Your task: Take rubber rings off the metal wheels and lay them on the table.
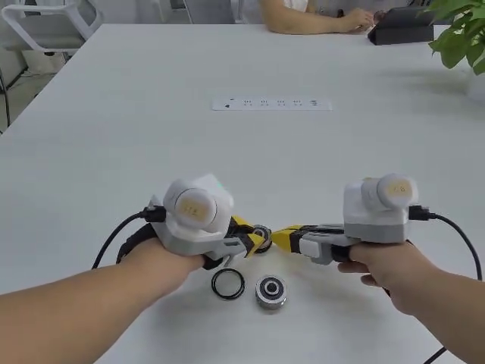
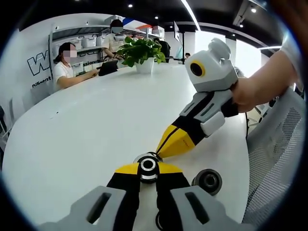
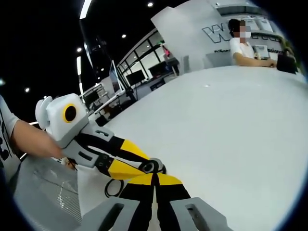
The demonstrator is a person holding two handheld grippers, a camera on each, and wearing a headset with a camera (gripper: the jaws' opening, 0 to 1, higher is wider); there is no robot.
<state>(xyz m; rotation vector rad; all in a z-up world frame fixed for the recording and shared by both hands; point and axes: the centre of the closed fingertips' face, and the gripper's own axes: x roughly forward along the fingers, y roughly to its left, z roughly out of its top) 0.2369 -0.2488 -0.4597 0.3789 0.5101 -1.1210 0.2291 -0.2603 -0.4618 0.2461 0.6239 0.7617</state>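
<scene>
Nearest us, a loose black rubber ring (image 1: pixel 228 283) lies just beside a small silver metal wheel (image 1: pixel 270 291) on the white table (image 1: pixel 151 114). Just beyond, our left gripper (image 1: pixel 256 238) clamps a second small metal wheel (image 1: pixel 262 232). The right gripper (image 1: pixel 275 236) touches it with jaws closed (whether on rubber, we cannot tell).

Black rubber ring (image 1: pixel 214 283); silver wheel (image 2: pixel 147 165) (black rim); white table (image 1: pixel 151 114); left tool (image 1: pixel 256 240), right tool (image 1: pixel 277 236) yellow-black.
</scene>
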